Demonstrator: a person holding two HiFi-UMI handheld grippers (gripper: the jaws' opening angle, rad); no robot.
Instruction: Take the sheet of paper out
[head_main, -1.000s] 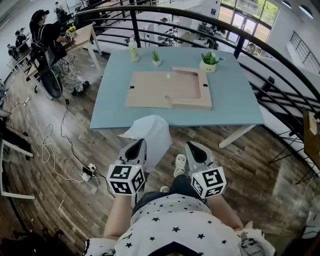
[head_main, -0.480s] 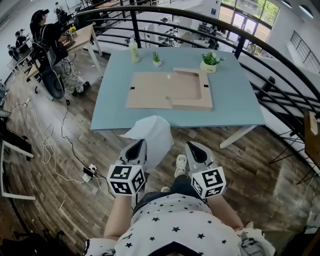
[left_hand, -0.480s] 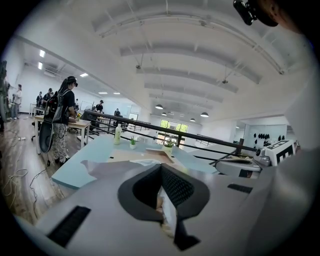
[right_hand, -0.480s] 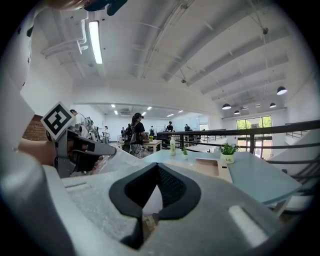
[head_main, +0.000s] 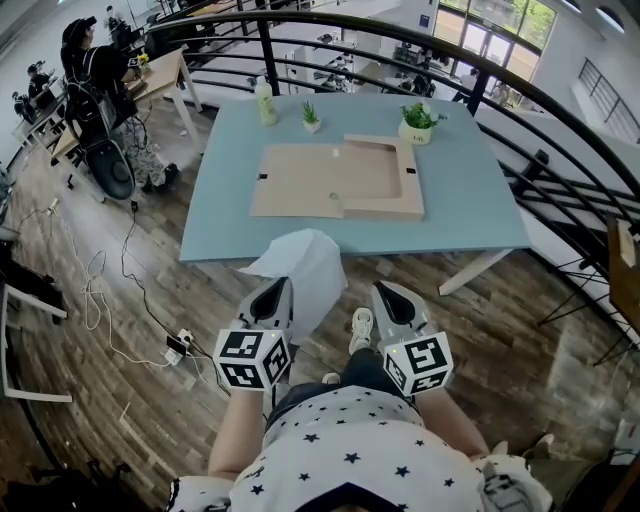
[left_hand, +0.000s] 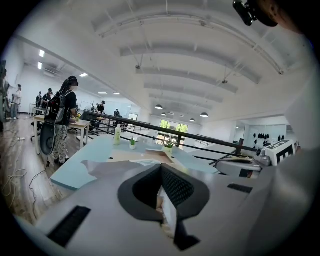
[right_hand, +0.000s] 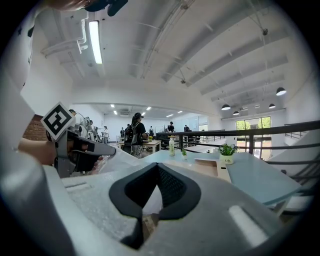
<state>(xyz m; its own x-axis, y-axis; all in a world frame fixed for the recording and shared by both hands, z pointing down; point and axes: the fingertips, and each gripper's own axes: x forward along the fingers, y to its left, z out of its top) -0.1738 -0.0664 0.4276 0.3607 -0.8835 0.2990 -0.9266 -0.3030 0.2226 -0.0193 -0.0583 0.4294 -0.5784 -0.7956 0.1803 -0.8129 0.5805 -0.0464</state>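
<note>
I stand back from the blue table (head_main: 470, 205), where a flat brown cardboard frame (head_main: 340, 180) lies open. My left gripper (head_main: 274, 292) is shut on a white sheet of paper (head_main: 305, 265), which hangs out ahead of it over the wooden floor, just short of the table's near edge. In the left gripper view the sheet (left_hand: 107, 167) spreads forward from the closed left gripper (left_hand: 164, 200). Beside it, my right gripper (head_main: 386, 294) is shut with nothing in it. The right gripper view shows the right gripper (right_hand: 152, 200) closed and the left gripper's body (right_hand: 75, 150) off to its left.
A green bottle (head_main: 266, 100) and two small potted plants (head_main: 312, 116) (head_main: 418, 122) stand along the table's far side. A black railing (head_main: 560, 120) curves behind and to the right. Cables (head_main: 110, 300) trail on the floor at left, near a person (head_main: 100, 80) at another desk.
</note>
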